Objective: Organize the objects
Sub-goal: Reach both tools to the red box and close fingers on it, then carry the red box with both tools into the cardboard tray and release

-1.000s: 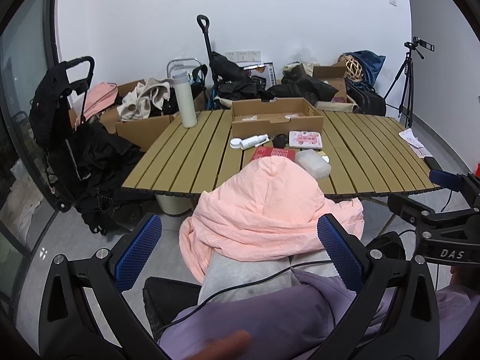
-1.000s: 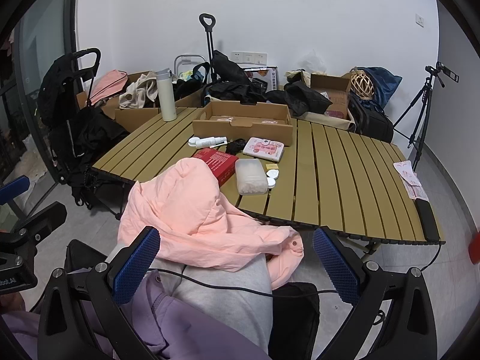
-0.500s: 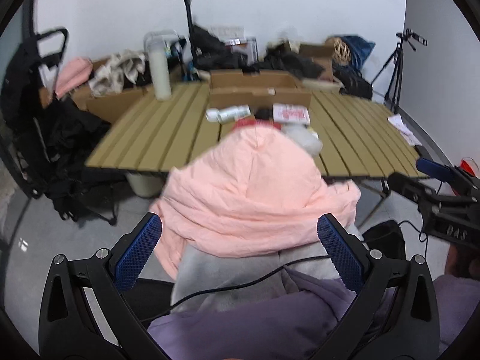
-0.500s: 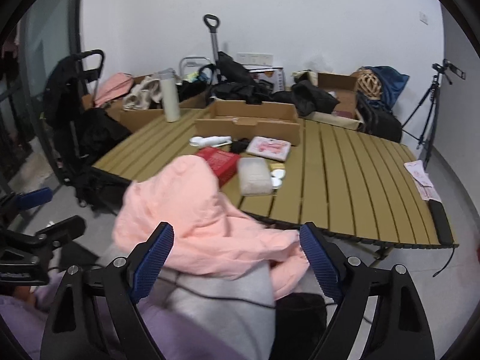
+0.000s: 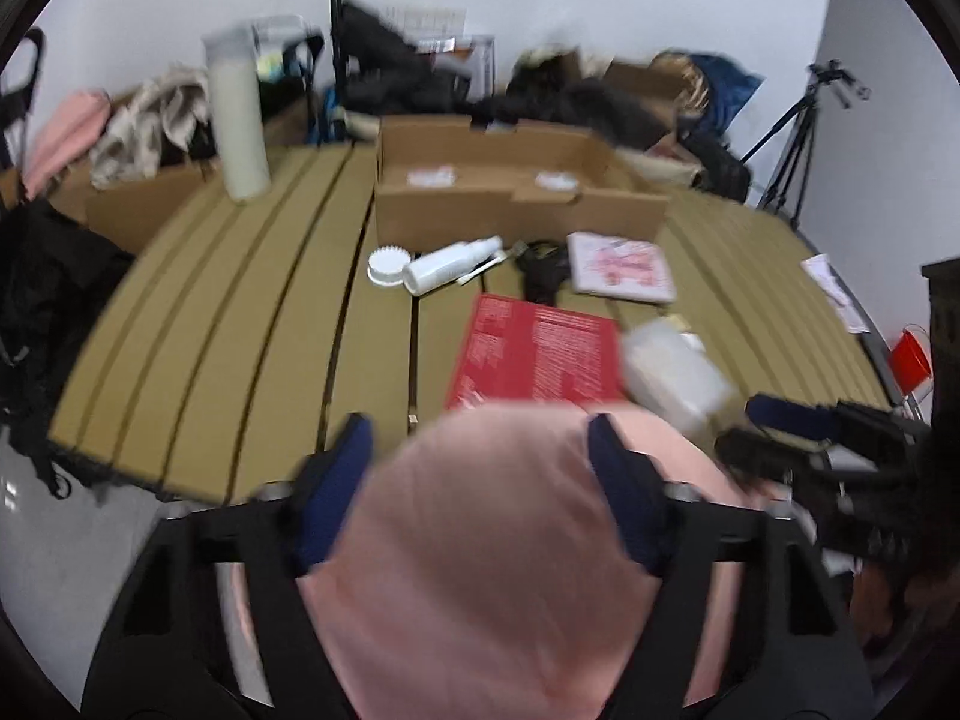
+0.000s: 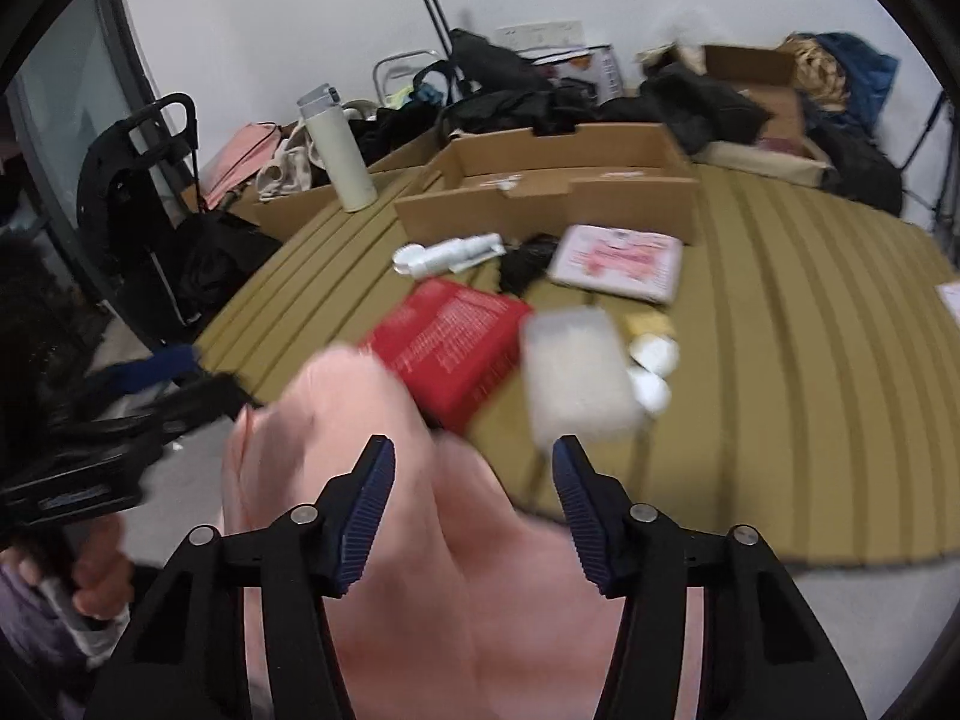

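Note:
A pink padded garment (image 5: 480, 588) lies on a person's lap at the near edge of the slatted table (image 5: 240, 330). My left gripper (image 5: 477, 468) is low over the garment's rounded top. Its jaws are closing, and the pink cloth bulges between the blue pads. In the right wrist view the garment (image 6: 420, 588) also lies between the closing jaws of my right gripper (image 6: 474, 498). Motion blur hides whether the pads press. Each gripper shows in the other's view, the right gripper (image 5: 810, 438) and the left gripper (image 6: 150, 384).
Beyond the garment the table holds a red box (image 5: 540, 354), a translucent plastic box (image 5: 672, 378), a white bottle (image 5: 450, 264), a pink-patterned packet (image 5: 621, 267), an open cardboard box (image 5: 510, 204) and a white flask (image 5: 237, 120). Bags, boxes and a tripod (image 5: 798, 120) crowd the back.
Both grippers have dropped forward onto the pink garment, and their jaws have narrowed from wide open. The table's items now look much nearer, and the view is blurred.

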A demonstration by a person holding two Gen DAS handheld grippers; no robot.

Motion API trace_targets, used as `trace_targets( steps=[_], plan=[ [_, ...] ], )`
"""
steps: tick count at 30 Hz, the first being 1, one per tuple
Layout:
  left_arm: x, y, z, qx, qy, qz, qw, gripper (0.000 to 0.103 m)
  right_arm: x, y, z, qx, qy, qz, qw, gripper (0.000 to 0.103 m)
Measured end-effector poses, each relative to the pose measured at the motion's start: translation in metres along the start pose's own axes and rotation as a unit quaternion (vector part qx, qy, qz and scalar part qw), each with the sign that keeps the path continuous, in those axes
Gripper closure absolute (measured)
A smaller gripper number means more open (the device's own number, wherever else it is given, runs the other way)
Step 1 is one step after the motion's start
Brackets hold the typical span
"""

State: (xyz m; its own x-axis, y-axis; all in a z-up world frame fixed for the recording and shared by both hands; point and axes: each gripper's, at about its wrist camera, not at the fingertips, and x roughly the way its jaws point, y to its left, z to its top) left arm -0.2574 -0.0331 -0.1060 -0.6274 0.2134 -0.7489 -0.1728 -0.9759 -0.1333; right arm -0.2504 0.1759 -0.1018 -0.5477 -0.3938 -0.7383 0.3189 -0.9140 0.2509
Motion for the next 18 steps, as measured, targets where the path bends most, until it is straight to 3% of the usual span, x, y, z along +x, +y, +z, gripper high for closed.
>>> trace_targets(
  steps=[6,11,18],
  plan=[
    [0.074,0.018,0.018,0.006,0.086,-0.068,0.9940,0.058,0.075,-0.007,0.025,0.040,0.068,-0.006,0.997,0.063],
    [0.093,0.031,0.019,-0.031,0.105,-0.143,0.9837,0.057,0.096,-0.015,0.034,0.058,0.077,0.009,0.995,0.065],
    [0.082,0.025,0.019,-0.041,0.096,-0.142,0.9843,0.058,0.099,-0.010,0.046,0.036,0.072,0.005,0.997,0.066]
  ],
)
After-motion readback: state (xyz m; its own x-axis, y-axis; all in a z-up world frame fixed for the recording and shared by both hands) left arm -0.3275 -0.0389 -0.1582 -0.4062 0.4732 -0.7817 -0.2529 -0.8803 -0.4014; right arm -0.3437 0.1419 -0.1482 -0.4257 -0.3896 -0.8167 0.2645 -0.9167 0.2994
